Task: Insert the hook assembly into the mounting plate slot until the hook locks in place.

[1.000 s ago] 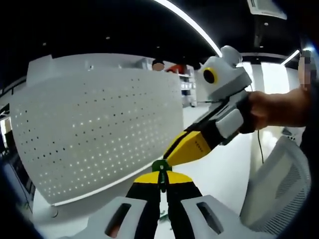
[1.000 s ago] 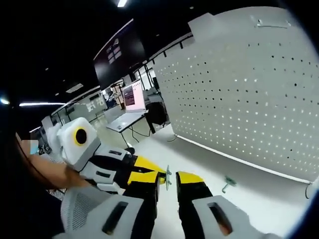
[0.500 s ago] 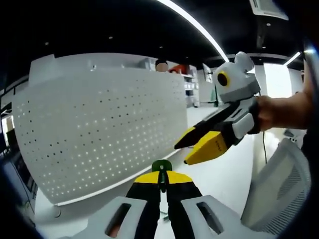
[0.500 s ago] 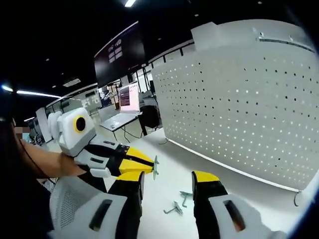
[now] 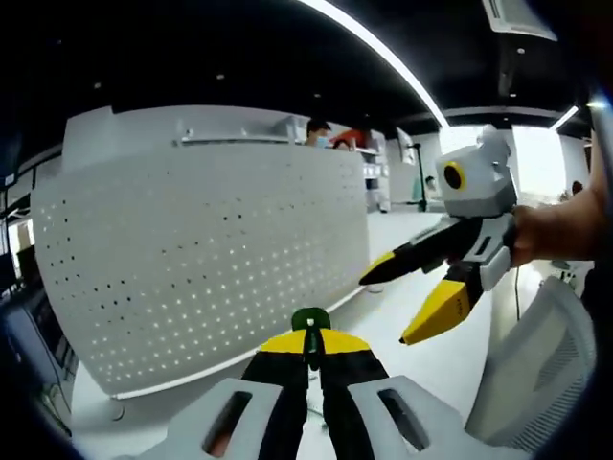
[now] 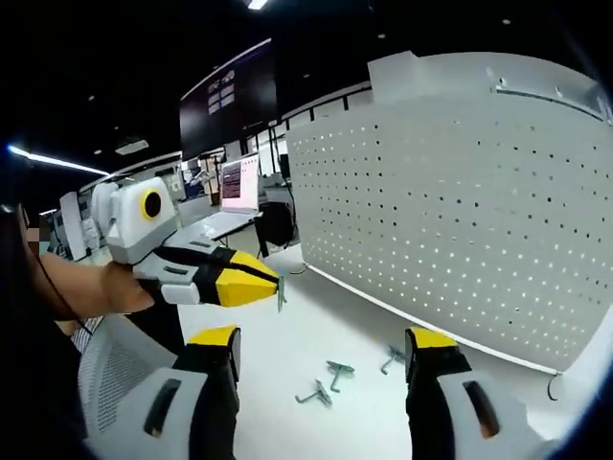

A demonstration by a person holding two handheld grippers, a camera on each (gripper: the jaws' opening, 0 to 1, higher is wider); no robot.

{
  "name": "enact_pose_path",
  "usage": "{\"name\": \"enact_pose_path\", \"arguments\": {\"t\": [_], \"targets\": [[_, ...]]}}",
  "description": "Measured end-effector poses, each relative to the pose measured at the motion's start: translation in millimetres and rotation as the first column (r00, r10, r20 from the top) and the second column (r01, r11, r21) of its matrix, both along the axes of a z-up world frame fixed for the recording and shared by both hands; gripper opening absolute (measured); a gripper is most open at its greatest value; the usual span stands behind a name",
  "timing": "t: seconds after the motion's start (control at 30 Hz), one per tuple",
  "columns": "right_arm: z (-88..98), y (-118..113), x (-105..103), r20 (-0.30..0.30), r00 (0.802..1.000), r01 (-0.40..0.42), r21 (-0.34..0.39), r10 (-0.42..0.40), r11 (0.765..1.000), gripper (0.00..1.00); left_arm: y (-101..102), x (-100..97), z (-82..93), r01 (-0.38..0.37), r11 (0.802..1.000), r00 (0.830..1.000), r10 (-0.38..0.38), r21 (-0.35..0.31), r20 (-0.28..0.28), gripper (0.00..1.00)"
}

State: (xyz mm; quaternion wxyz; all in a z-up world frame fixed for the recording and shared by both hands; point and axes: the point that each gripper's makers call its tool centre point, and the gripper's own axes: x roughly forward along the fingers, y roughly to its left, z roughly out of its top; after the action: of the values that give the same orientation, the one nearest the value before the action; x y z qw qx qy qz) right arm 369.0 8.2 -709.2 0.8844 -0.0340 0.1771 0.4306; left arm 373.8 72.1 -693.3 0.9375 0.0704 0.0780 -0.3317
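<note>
In the left gripper view, the white perforated mounting plate [image 5: 206, 249] stood upright on the white table [image 5: 436, 359] and took up the left and middle of the scene, its rows of small holes running across its curved-looking face. At the bottom centre, the left gripper [image 5: 310, 347] had its yellow-tipped jaws pressed together on a small green hook assembly [image 5: 310, 324], whose rounded green end poked up just past the fingertips. To the right, the right gripper [image 5: 415, 305] came in from the edge, held by a person's hand [image 5: 560, 230], with its two jaws spread well apart and nothing between them; it hung above the table, near the plate's right end but apart from it. In the right gripper view, the left gripper [image 6: 275, 281] reached in from the left with its jaws closed on the thin green hook assembly [image 6: 282, 291], which stuck out at the tips. Lower down, the right gripper's own jaws stood wide apart at the bottom, empty. Between them, three more green hooks [image 6: 337, 369] lay loose on the table [image 6: 287, 335]. The mounting plate [image 6: 460, 211] filled the right side, upright, well apart from the held hook.
</note>
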Motion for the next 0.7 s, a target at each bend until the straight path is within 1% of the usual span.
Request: {"name": "enact_pose_path", "arguments": {"t": [0.2,0.4,0.6,0.7], "targets": [[-0.1,-6.1,-3.7,0.017,1.000,0.000,-0.011,0.000,1.000,0.77,8.6,6.2,7.6,-0.027,1.000,1.000,0.027,-0.009,0.015,0.03],[-1.5,-13.0,-7.2,0.020,1.000,0.008,-0.011,-0.008,1.000,0.80,22.4,16.5,18.1,-0.065,0.998,0.997,0.066,-0.019,0.037,0.03],[-1.7,-16.3,-8.5,0.017,0.999,0.029,0.006,-0.029,1.000,0.80,38.3,35.2,41.5,-0.119,0.992,0.989,0.121,-0.037,0.081,0.03],[-1.2,-18.7,-8.5,0.022,0.999,0.043,0.011,-0.043,0.999,0.80,45.8,46.5,55.1,-0.150,0.988,0.982,0.154,-0.048,0.106,0.03]]}}
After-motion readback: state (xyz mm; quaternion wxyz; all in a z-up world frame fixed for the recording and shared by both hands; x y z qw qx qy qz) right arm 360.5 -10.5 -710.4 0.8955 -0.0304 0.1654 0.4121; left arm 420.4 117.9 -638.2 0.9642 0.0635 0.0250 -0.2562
